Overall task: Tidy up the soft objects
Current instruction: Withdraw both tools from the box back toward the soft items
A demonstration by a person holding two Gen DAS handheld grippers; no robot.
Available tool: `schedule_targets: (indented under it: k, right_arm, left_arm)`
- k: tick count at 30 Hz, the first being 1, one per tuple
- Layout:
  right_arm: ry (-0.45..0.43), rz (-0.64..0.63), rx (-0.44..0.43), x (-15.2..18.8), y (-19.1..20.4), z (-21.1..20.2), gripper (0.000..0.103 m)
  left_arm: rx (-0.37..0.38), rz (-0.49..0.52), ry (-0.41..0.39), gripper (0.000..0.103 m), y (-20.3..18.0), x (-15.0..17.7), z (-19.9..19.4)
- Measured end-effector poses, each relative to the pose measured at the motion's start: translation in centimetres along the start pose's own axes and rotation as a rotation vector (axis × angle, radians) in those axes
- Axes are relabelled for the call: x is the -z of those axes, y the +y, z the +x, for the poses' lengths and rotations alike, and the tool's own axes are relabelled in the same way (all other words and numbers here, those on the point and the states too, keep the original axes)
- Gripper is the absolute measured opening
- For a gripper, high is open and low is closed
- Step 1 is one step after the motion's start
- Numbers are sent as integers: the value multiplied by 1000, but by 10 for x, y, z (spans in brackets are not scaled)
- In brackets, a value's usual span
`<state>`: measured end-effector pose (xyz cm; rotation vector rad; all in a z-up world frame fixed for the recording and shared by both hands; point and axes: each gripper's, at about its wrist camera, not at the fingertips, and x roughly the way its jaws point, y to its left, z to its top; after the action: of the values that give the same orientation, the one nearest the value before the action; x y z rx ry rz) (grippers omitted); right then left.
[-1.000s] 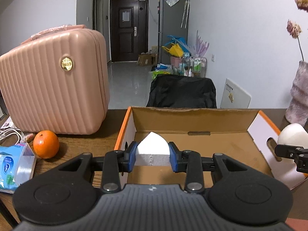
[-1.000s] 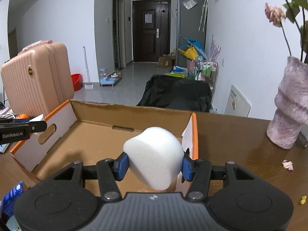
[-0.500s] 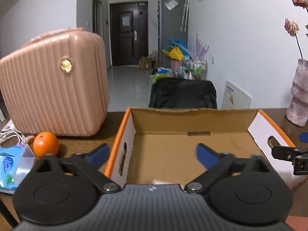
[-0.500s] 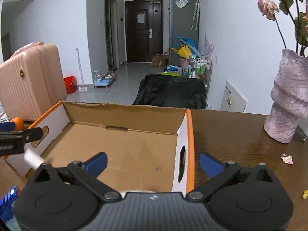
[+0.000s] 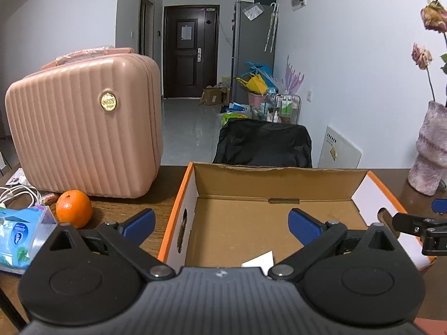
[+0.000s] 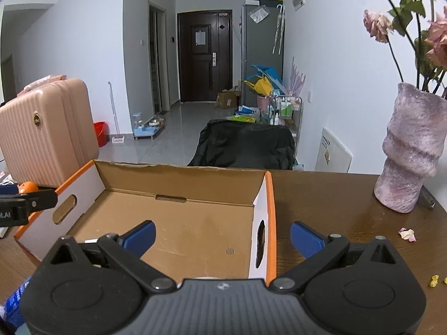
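Observation:
An open cardboard box (image 5: 268, 178) with orange-edged white end walls sits on the wooden table; its far wall (image 6: 178, 178) also shows in the right wrist view. My left gripper (image 5: 222, 224) stands wide open over the box's left wall, nothing between its blue pads. A white foam corner (image 5: 258, 259) pokes out on the box floor just ahead of the left gripper's body. My right gripper (image 6: 222, 236) is wide open astride the box's right wall, holding nothing. The rounded foam piece is hidden from both views.
A pink ribbed case (image 5: 83, 142) stands at the left with an orange (image 5: 74, 208) and a blue tissue pack (image 5: 19, 236) in front. A pink vase (image 6: 410, 150) of dried roses stands on the table at the right, petals (image 6: 406, 234) scattered near it. A black chair back (image 5: 264, 142) is beyond the table.
Both grippers opened wide and let go of their white foam pieces, which dropped into the box. Only a corner of the left piece still shows.

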<state>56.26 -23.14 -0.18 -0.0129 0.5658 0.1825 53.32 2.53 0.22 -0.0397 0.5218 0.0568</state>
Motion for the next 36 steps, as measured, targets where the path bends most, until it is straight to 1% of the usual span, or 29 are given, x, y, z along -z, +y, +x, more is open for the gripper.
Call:
schedule_targets:
  k: [8,15,36]
  right_arm:
    - [-47,-18,-7,5,6,-26,103]
    - [-74,-32,-19,14,10,-47,103]
    - [-100,-45,-32,56,20,-115,103]
  left_arm:
    - [18,9,-38,103,0,1,-27]
    - [23,17,-51,103,1,8,-46]
    - [26,32,-79,103,5,38,-113]
